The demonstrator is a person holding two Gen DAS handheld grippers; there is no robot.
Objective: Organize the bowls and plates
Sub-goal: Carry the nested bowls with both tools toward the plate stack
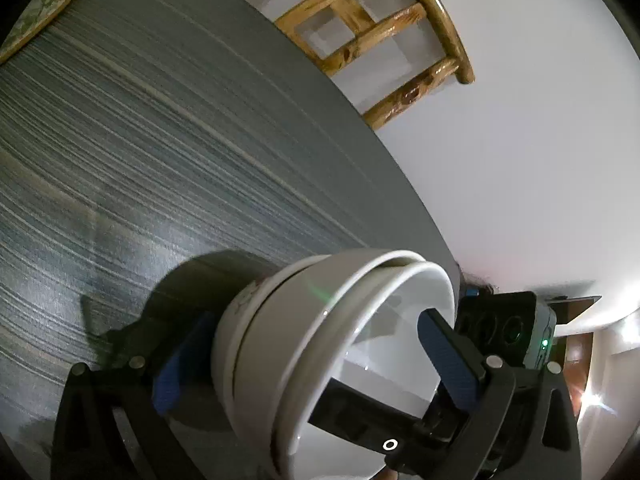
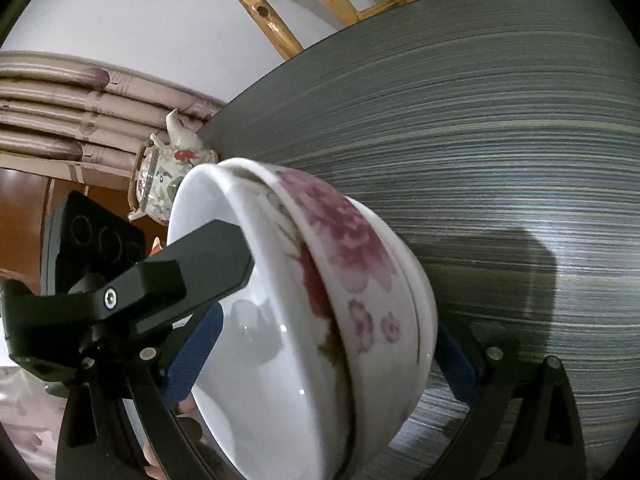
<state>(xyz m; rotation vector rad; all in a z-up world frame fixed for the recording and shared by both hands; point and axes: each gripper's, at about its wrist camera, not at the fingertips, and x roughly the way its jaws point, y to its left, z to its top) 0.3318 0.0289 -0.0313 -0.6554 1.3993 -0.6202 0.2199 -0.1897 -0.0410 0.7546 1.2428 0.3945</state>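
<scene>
A stack of two nested white bowls with pink flower prints is held tilted above the grey striped table by both grippers. In the left wrist view the bowl stack (image 1: 280, 344) sits between my left gripper's (image 1: 308, 364) blue pads, one inside the bowl and one outside. The right gripper's black finger (image 1: 384, 416) reaches into the bowl from below. In the right wrist view the bowl stack (image 2: 344, 304) is clamped in my right gripper (image 2: 320, 364), and the left gripper's finger (image 2: 192, 272) lies inside the rim.
The striped grey table (image 1: 160, 140) spreads to the left in the left wrist view. A bamboo chair (image 1: 372, 24) stands behind its edge. A green patterned plate (image 1: 44, 4) lies at the far corner. A floral teapot (image 2: 168, 172) stands beyond the bowls, with curtains (image 2: 60, 112) behind.
</scene>
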